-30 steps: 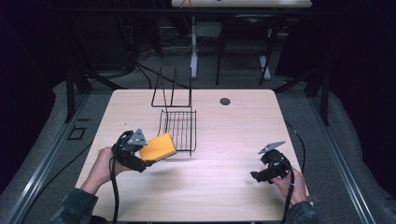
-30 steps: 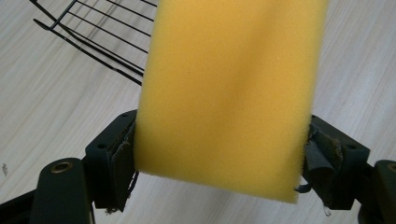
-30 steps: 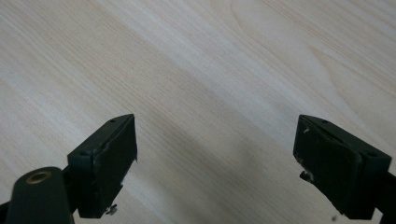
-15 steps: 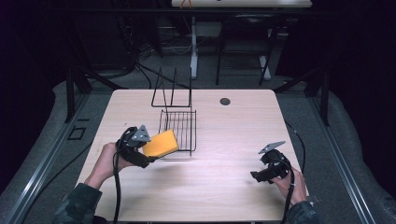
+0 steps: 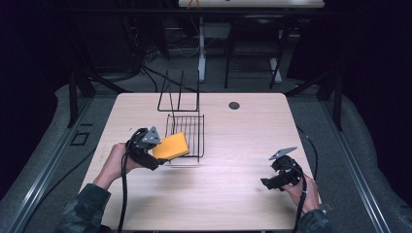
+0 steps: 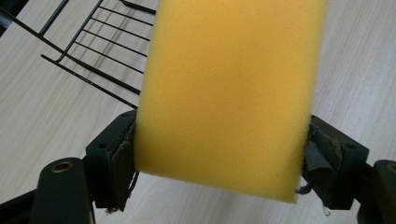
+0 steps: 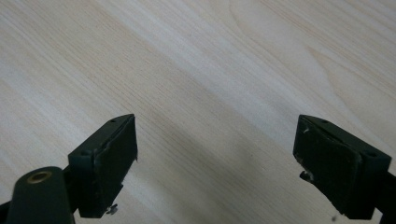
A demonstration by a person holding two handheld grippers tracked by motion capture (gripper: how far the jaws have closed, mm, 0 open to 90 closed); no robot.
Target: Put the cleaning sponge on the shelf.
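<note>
A yellow sponge (image 5: 171, 146) hangs above the table at the front left corner of a black wire rack (image 5: 187, 130). My left gripper (image 5: 154, 154) is shut on it. In the left gripper view both pads press the sponge (image 6: 229, 93) from either side, and the rack's wires (image 6: 93, 60) lie behind it at the upper left. My right gripper (image 5: 266, 184) rests low over the table at the front right, held by a hand. Its jaws stand wide apart in the right gripper view (image 7: 217, 163) with only bare wood between them.
The wooden table (image 5: 233, 145) has a small dark round hole (image 5: 234, 105) near its far edge. The rack's upright wire back (image 5: 179, 94) rises behind its flat grid. Cables trail from both grippers toward the front edge. Dark floor and table legs surround the table.
The left gripper has carried the sponge slightly up and to the right, closer over the rack's front corner. The right gripper has stayed where it was.
</note>
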